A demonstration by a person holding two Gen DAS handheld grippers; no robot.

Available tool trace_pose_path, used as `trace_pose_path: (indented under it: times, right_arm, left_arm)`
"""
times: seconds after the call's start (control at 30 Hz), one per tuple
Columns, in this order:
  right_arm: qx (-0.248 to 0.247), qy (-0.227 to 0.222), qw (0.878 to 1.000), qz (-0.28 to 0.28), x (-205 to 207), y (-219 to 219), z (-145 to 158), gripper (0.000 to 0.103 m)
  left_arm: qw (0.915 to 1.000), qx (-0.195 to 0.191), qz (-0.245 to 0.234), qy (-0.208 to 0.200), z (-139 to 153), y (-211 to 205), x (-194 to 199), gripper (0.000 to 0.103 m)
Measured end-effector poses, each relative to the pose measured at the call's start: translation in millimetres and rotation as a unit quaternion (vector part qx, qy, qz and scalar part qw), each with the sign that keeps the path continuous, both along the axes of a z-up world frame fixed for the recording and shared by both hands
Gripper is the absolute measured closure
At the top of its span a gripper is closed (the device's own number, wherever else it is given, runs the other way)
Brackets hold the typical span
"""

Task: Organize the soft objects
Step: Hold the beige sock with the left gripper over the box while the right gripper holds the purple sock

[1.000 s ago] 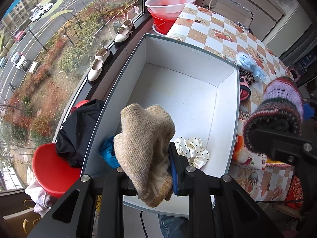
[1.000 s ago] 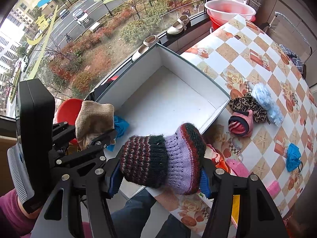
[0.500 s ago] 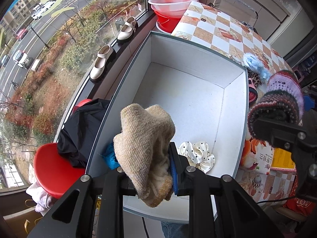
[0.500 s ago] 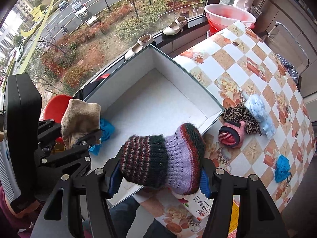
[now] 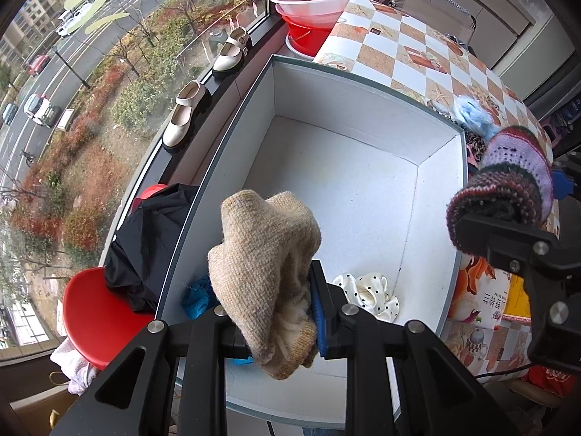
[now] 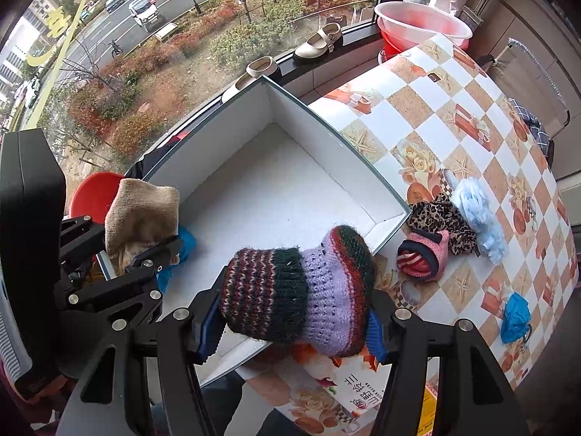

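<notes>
Left gripper (image 5: 279,323): lower centre of the left wrist view, jaws pinched tight on a beige knitted sock (image 5: 265,265), above the near end of the white box (image 5: 432,218).

Right gripper (image 6: 290,323): lower centre of its view, jaws clamped on a striped purple knitted sock (image 6: 301,290), over the box's near right rim.

In box, near end: polka-dot scrunchie (image 5: 366,292), blue cloth (image 5: 194,298).

On checkered tablecloth (image 6: 472,101), right of box: leopard-print piece (image 6: 435,218), pale blue fluffy piece (image 6: 479,214), pink slipper (image 6: 421,258).

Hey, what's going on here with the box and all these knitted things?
A person is sorting soft items into a white box using two handheld grippers. The left gripper clamps a beige knit piece over the box; the right gripper holds a striped knit hat at its near edge. A polka-dot scrunchie already lies inside.
</notes>
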State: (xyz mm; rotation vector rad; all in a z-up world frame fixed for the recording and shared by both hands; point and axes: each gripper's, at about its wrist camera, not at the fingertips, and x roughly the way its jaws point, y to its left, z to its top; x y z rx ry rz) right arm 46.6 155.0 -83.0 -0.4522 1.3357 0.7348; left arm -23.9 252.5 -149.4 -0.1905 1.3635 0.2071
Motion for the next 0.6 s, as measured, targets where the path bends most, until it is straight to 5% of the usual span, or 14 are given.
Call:
trace_pose_path:
  times: [0.6]
  right_arm:
    - [-0.005, 0.006, 1.000, -0.006, 6.5, -0.8, -8.2, 0.040]
  left_arm:
    - [0.9999, 0.003, -0.008, 0.010, -8.8, -2.1, 9.8, 0.077]
